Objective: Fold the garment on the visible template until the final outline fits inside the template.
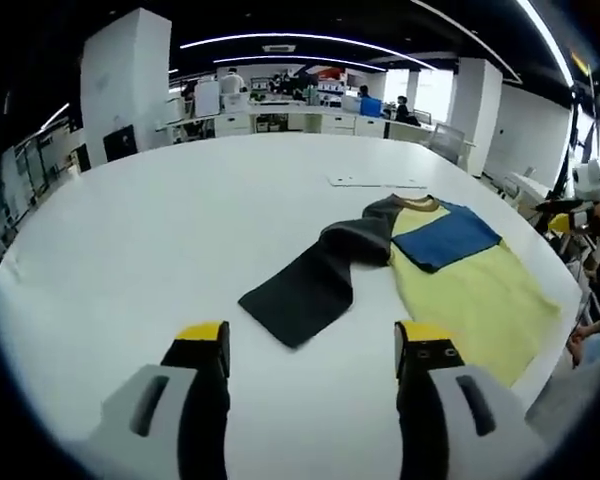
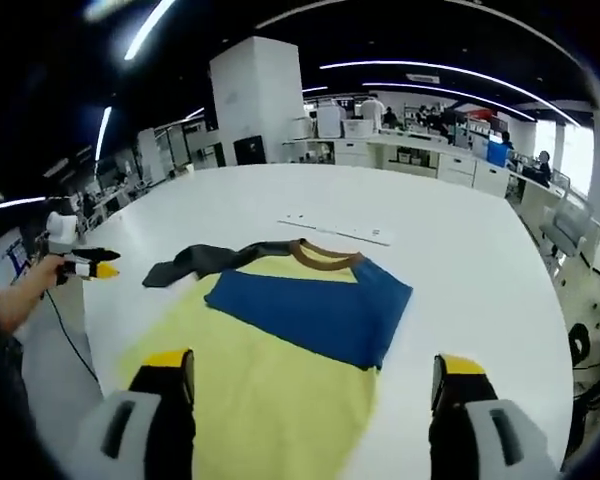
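Note:
A long-sleeved shirt lies flat on the white table (image 1: 160,230). Its body is yellow (image 1: 480,295) (image 2: 260,390) with a brown collar (image 2: 325,257). The blue sleeve (image 1: 447,238) (image 2: 315,305) is folded across the chest. The dark grey sleeve (image 1: 315,280) (image 2: 195,260) stretches out sideways, off the body. My left gripper (image 1: 313,340) hovers open over bare table just short of the grey cuff; it also appears in the right gripper view, held in a hand (image 2: 80,262). My right gripper (image 2: 313,365) is open above the shirt's hem, with nothing between its jaws.
A thin white flat strip (image 1: 377,183) (image 2: 337,229) lies on the table just beyond the collar. The table's curved edge (image 2: 95,330) runs close to the shirt's hem side. Desks, a white pillar (image 2: 260,100) and people stand far behind.

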`<state>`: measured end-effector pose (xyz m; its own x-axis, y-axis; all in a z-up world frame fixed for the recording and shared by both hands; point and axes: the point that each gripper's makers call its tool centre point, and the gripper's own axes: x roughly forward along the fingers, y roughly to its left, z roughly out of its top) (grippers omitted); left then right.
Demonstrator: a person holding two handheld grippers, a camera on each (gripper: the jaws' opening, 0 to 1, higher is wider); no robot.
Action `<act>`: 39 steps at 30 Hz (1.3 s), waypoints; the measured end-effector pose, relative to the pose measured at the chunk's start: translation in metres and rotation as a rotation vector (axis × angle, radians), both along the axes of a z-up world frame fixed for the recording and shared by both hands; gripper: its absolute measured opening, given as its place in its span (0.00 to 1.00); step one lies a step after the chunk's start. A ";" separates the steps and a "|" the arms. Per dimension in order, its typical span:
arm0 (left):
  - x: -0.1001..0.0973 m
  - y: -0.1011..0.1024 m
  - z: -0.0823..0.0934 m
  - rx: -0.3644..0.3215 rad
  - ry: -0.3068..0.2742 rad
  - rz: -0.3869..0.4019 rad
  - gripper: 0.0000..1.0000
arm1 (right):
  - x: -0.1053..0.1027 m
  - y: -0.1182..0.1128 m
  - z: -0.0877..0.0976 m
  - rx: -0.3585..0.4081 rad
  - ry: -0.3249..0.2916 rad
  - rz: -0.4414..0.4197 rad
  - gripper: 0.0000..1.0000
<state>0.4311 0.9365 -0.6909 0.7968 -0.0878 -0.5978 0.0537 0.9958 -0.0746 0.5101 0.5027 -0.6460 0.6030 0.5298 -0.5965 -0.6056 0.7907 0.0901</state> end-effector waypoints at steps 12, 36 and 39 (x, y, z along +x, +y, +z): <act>0.020 0.020 -0.036 0.034 0.033 0.048 0.50 | -0.016 0.002 0.025 0.085 -0.087 -0.013 1.00; 0.040 0.021 -0.078 0.047 0.103 0.127 0.30 | -0.055 -0.022 0.004 -0.093 -0.102 -0.002 1.00; 0.041 0.022 -0.080 0.061 0.102 0.136 0.25 | -0.054 -0.020 0.006 -0.066 -0.108 0.003 1.00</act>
<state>0.4724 0.9585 -0.7714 0.7336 0.0556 -0.6773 -0.0866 0.9962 -0.0120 0.4565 0.4828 -0.6403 0.6641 0.4932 -0.5619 -0.6110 0.7911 -0.0278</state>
